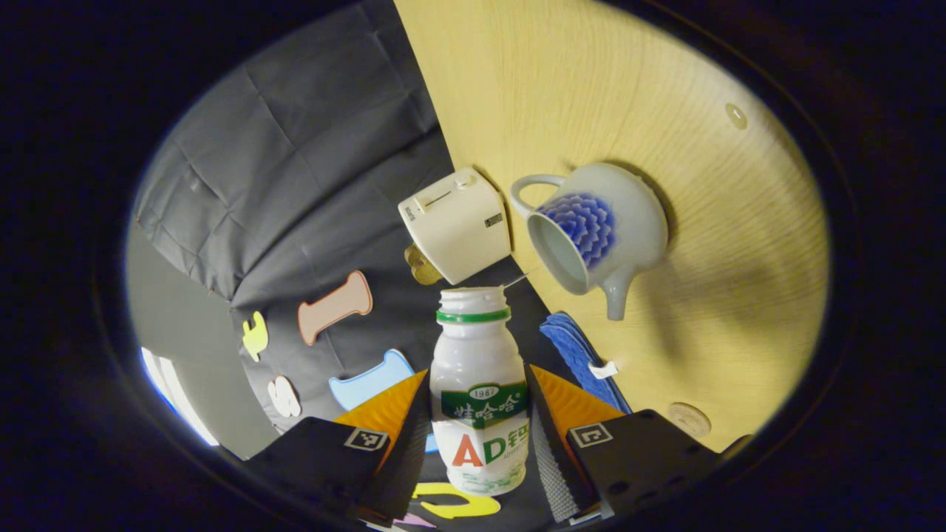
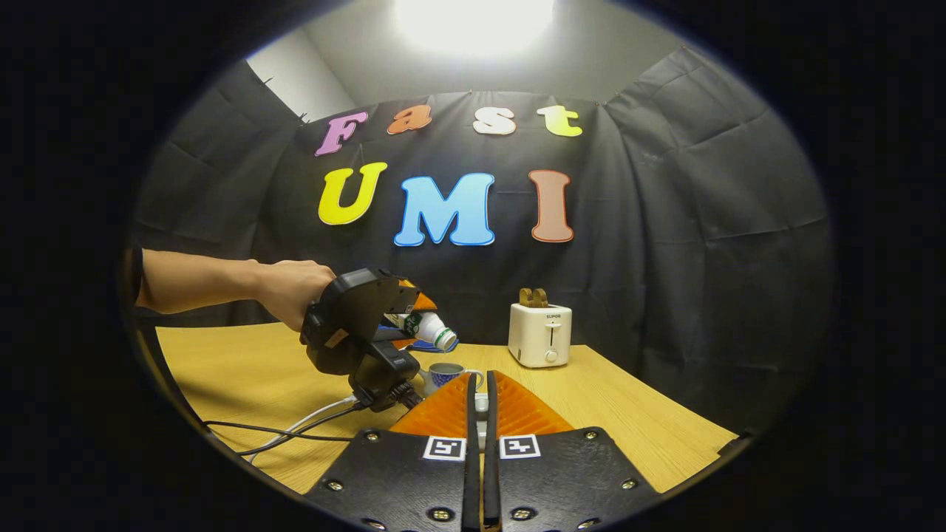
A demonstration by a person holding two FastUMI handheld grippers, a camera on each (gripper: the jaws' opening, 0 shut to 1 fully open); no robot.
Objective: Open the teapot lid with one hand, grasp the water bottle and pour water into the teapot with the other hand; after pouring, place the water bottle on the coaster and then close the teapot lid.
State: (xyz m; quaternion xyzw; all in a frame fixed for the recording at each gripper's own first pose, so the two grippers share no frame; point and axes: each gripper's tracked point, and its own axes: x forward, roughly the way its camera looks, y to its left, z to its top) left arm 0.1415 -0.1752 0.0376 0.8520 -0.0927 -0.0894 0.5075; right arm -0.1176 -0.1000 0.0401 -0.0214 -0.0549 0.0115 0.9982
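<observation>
Left gripper [image 1: 480, 436] clamps the "AD" water bottle [image 1: 480, 399]; right gripper [image 2: 480, 403] closed.

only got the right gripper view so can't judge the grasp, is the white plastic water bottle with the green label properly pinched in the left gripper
Observer: Yes, the left gripper presses a finger on each side of the white plastic water bottle.
Operator: is its cap off
Observer: Yes, the neck is open, no cap.
Operator: coaster free
Observer: The small round wooden coaster lies bare on the pale wooden table, near a folded blue cloth.
</observation>
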